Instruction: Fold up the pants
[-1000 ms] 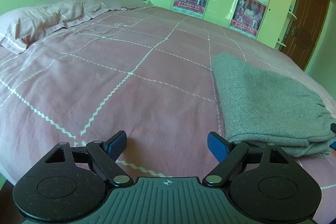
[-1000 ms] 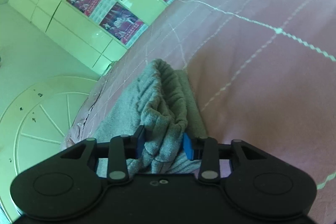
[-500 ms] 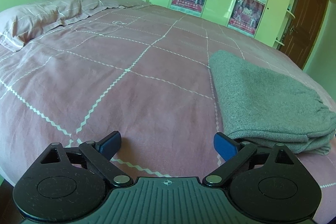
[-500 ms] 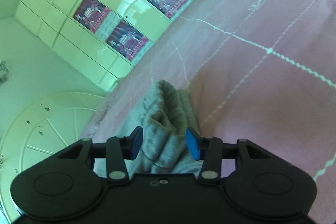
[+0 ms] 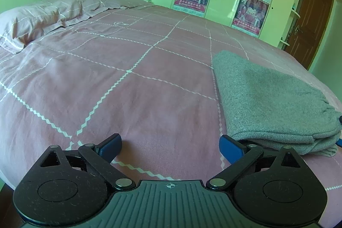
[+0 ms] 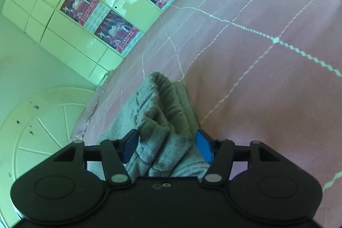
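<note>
The grey pants [image 5: 269, 99] lie folded in a thick stack on the pink bed [image 5: 132, 87], at the right of the left wrist view. My left gripper [image 5: 170, 145] is open and empty, low over the bed just left of the stack's near corner. In the right wrist view the gathered waistband end of the pants [image 6: 162, 121] lies between the blue pads of my right gripper [image 6: 167, 145]. The jaws stand open around it, with gaps on both sides. A bit of the right gripper shows at the right edge of the left wrist view.
A pink pillow [image 5: 40, 18] lies at the bed's far left. Pale wardrobes with red posters [image 5: 252, 10] stand behind the bed, and a brown door [image 5: 307, 31] is at the far right. The bed's near edge runs under my left gripper.
My right gripper has opened and let go of the pants' waistband, which now rests on the stack. My left gripper has opened a little wider and drawn back slightly.
</note>
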The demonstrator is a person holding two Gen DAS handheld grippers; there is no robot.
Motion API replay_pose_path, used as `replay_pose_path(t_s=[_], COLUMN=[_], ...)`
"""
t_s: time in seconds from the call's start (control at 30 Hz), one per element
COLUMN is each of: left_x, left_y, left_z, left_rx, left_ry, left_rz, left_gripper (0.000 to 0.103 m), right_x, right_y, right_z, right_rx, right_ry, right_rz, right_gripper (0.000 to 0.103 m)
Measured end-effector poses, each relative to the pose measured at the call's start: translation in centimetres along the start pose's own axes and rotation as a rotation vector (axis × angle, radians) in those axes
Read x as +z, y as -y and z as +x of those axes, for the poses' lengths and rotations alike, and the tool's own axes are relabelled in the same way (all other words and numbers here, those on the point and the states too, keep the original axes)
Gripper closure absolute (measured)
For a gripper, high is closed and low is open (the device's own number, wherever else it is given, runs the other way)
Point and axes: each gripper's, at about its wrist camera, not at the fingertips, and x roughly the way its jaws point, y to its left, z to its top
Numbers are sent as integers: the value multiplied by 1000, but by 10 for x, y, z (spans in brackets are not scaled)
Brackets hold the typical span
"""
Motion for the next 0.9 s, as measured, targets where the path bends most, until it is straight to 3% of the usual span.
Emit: replay_pose_path(t_s=[0.03,0.07,0.13,0.2,0.27,0.37,0.47,0.63,0.7,0.9], left_x=[0,0,0,0,0,0,0,3,11,59], left_y=[1,1,0,-1,-1,-1,-1,-2,-4,4], left_z=[0,1,0,0,1,1,1,-3,-4,32], left_rx=[2,3,1,-3,-1,-1,-4,-11,-20,-63], left_ry=[0,-1,1,2,2,1,0,13,46,44], left_rz=[3,6,6,-3,-6,-1,-7,-18,-39,-40], left_gripper=[5,5,5,5,5,5,4,4,4,4], right_x=[0,1,4,3,-3,-5,-4,0,5,29], right_y=[-1,-4,-9,-9,-1,20,11,-7,-10,-32], right_z=[3,2,-5,-11,-7,-5,-11,-32,-37,-15], right_rx=[25,39,71,90,17,27,34,30,37,104], right_ry=[-12,-11,15,42,17,6,12,94,121,98], right_rz=[-3,-20,-43,-42,-60,31,-9,-108,-127,-150], right_gripper=[72,79,82,82,82,81,78,79,78,78])
